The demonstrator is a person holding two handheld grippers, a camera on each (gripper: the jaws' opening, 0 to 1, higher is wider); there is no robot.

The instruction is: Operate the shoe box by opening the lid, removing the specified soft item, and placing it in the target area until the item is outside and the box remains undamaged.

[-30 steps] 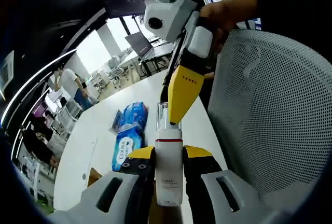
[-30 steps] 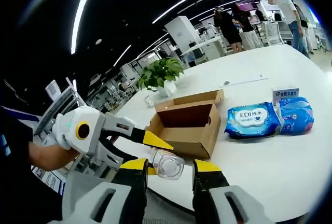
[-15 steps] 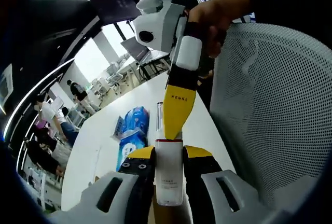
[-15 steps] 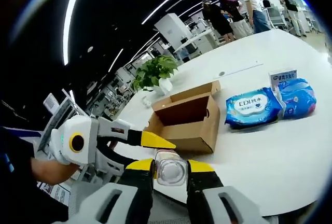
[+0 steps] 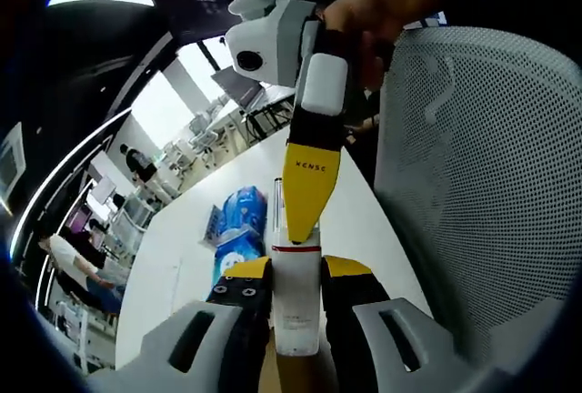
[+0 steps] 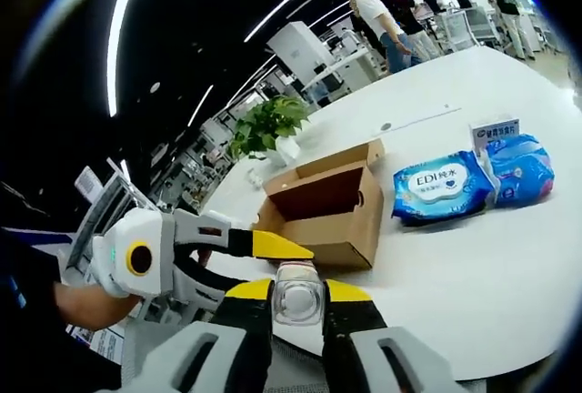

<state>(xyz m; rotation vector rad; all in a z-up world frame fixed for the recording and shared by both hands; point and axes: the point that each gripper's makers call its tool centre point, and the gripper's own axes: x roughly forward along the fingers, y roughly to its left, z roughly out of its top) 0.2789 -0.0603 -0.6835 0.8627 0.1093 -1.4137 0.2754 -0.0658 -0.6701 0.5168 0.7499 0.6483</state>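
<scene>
In the left gripper view, the left claw (image 5: pixel 296 288) is clamped on a clear bottle (image 5: pixel 296 307) at lower centre. In the right gripper view, the right claw (image 6: pixel 298 290) grips the same bottle's cap end; the open shoe box (image 6: pixel 327 211) sits mid-frame on the tabletop (image 6: pixel 473 266).

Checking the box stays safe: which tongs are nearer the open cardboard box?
Neither clearly: both tongs clamp the same bottle, left tongs on its body, right tongs on its cap, apart from the cardboard box.
</scene>
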